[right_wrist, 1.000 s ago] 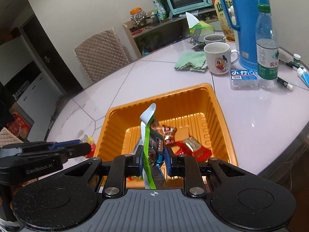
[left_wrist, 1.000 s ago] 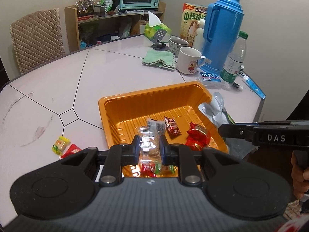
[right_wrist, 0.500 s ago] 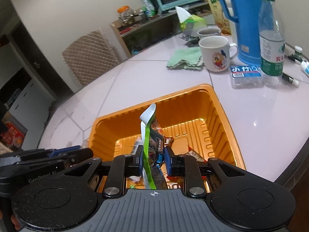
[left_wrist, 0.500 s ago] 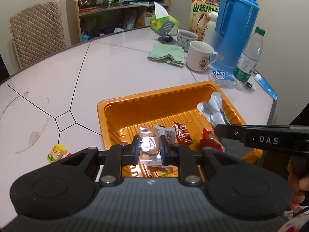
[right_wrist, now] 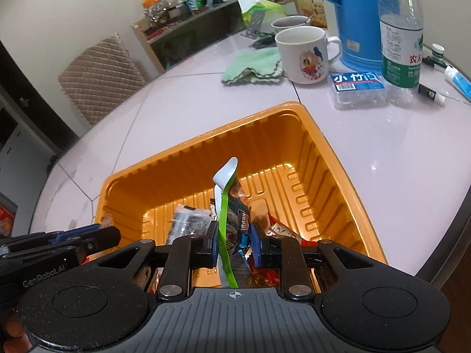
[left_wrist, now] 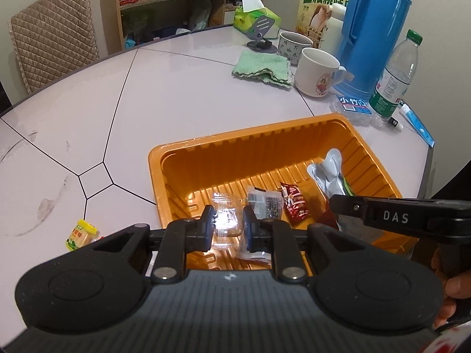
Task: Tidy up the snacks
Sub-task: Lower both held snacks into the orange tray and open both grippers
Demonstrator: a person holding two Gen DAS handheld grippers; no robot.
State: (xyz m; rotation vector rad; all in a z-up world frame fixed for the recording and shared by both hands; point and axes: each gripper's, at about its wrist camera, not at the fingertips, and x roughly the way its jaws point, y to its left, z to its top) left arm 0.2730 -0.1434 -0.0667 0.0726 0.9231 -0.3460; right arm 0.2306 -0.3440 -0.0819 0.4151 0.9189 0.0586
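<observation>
— Two handheld grippers over one ribbed orange plastic tray [left_wrist: 365,144] on a pale, dark-lined table [left_wrist: 164,94]. On the left?

— Left gripper [left_wrist: 226,226] clenched on a clear cellophane-wrapped snack [left_wrist: 225,220], pads pressed to both sides, held just above the near end of the tray floor.

— And on the right?

— Right gripper [right_wrist: 234,240] clamped on a green-edged foil snack pouch [right_wrist: 225,211], upright between the pads, silver top curling over; hanging over the tray's near half. Seen from the left wrist, same pouch showing its silver back [left_wrist: 329,173] near the tray's right wall, with the right tool's black arm in front.

— Already lying in the tray?

— Small red packet [left_wrist: 295,204] and grey printed sachet [left_wrist: 265,203], side by side on the floor just past the left pads. More red wrappers under the right gripper, partly hidden.

— Outside it?

— Small yellow-and-green wrapped sweet [left_wrist: 81,234] on the table, left of the tray, well apart. Beyond the far rim: folded green cloth [left_wrist: 262,69], white cartoon mug [right_wrist: 306,54], tall blue thermos jug [left_wrist: 374,29], clear water bottle [right_wrist: 400,38], clear box with blue label [right_wrist: 356,88]. Quilted beige chair back [left_wrist: 53,35] past the table edge.

— Any of the person visible?

— Only fingertips [left_wrist: 454,286] at the right edge of the left-wrist view, around the right tool's handle.
</observation>
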